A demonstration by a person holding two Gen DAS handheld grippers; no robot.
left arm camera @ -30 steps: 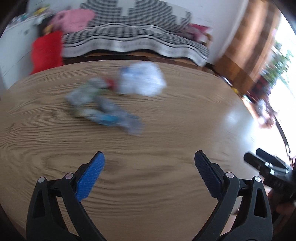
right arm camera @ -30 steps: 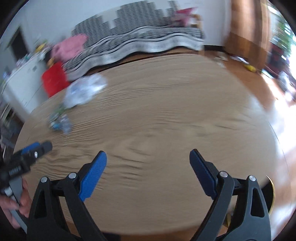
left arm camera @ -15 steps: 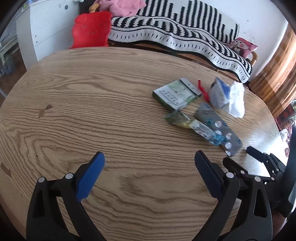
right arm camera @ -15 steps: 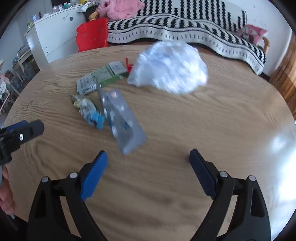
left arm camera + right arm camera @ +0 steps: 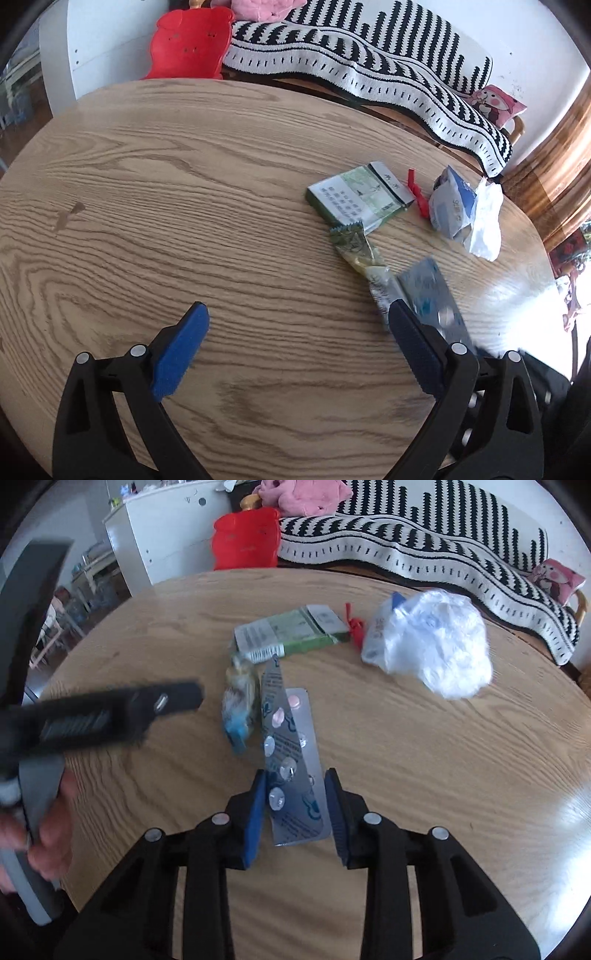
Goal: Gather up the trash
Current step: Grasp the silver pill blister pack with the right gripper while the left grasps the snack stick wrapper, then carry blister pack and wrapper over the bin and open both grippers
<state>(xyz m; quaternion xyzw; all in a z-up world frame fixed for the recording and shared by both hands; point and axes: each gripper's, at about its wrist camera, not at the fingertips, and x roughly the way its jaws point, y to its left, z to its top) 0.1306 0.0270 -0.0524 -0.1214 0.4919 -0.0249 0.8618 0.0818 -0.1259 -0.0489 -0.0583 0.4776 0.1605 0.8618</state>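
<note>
On the round wooden table (image 5: 147, 206) lies a cluster of trash: a green-and-white carton (image 5: 360, 197) (image 5: 291, 635), a red scrap (image 5: 417, 192) (image 5: 355, 626), a crumpled white plastic bag (image 5: 465, 206) (image 5: 432, 646), a twisted wrapper (image 5: 354, 245) (image 5: 240, 705) and a silver blister pack (image 5: 430, 291) (image 5: 291, 746). My right gripper (image 5: 295, 792) is closing. Its blue pads press on both long edges of the blister pack's near end. My left gripper (image 5: 295, 314) stands wide open over bare wood, left of the trash, holding nothing.
A hand (image 5: 51, 830) holds the blurred left gripper at the left of the right wrist view. Beyond the table stand a red bag (image 5: 188, 44), a sofa with a black-and-white striped cover (image 5: 369, 62) and a white cabinet (image 5: 166, 535).
Both grippers swung toward the trash and came lower. The right jaws went from wide open to closed around the blister pack's near end. The left jaws stayed open.
</note>
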